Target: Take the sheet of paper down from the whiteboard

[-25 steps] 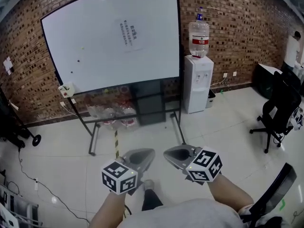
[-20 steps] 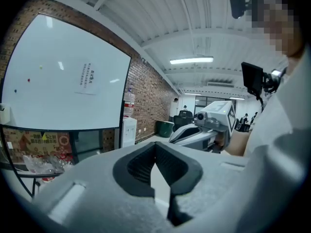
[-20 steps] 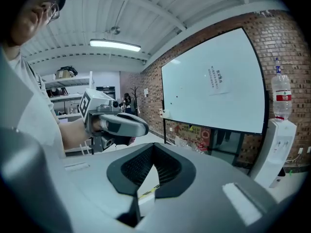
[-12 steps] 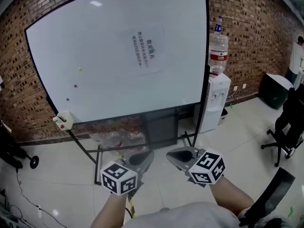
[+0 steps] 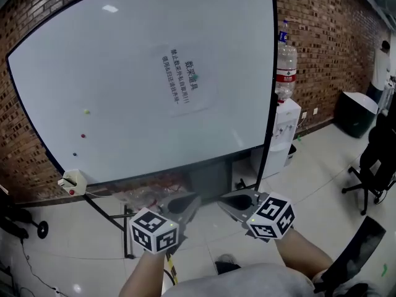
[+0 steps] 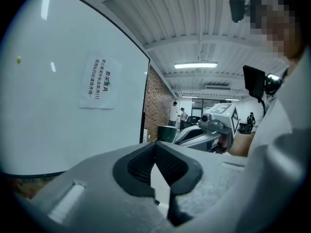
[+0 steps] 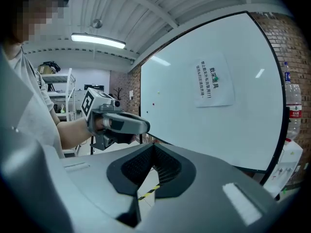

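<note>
Left gripper (image 5: 190,201) and right gripper (image 5: 225,202): both fully closed, empty, held low near the board's bottom edge. Paper (image 5: 184,79) is on the whiteboard (image 5: 105,54), upper middle, flat, slightly tilted, well above both grippers. There's a greenish spot near its centre, maybe a magnet, can't confirm. 3 small dots (image 5: 82,136) sit lower left on the board, well apart from the paper.

Risks:
- Reaching in with jaws closed would just shove or crease the sheet.
- Pinching 1 edge and yanking against whatever pins it could tear it.
- Board is on a stand (image 5: 108,214), so a hard push may rock it.

Dispenser (image 5: 286,125) stands just right of the board, out of the way.
</note>
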Demonstrator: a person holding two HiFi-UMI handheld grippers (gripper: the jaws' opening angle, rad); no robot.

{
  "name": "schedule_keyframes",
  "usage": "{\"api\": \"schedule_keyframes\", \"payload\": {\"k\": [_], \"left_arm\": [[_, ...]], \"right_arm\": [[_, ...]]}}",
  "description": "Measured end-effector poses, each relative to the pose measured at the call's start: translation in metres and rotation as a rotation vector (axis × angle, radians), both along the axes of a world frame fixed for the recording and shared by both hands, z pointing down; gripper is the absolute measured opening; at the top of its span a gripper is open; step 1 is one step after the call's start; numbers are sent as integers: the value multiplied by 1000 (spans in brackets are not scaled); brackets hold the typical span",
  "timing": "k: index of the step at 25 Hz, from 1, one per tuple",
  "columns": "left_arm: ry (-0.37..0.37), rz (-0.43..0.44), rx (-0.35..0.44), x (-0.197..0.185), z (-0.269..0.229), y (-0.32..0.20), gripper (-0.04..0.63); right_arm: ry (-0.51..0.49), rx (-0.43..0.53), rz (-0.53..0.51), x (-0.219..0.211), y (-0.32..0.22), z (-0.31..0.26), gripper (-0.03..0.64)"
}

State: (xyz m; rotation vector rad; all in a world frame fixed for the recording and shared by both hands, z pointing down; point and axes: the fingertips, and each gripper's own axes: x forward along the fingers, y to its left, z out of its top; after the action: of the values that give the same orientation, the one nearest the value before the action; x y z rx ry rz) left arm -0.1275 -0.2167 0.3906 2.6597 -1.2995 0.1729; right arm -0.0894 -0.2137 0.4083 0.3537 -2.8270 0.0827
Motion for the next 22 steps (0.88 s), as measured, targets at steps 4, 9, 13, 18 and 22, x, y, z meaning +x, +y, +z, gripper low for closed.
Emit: {"api": "schedule_keyframes", "payload": {"k": [4,9,13,18,22], "left_arm": [[-17,-3,1,-18,-1,-53,1],[-20,-17,-1,-40,-5,-132,1],[-39,-18,11,-46,-14,-182,0],[-56,-38,28,-57,-25,-212,0],[-73,-30,22,-61,-26,-222,0]], "right_arm": [[-4,0,-6,-20,-55,-1,0],[-8,-1,-16,-42,-130,-1,0],[-10,4,-21,-52,-184,-6,0],[-12,45,-28,-62,-223,-19,0],[-23,59,-4,-67,-245,-27,0]]}}
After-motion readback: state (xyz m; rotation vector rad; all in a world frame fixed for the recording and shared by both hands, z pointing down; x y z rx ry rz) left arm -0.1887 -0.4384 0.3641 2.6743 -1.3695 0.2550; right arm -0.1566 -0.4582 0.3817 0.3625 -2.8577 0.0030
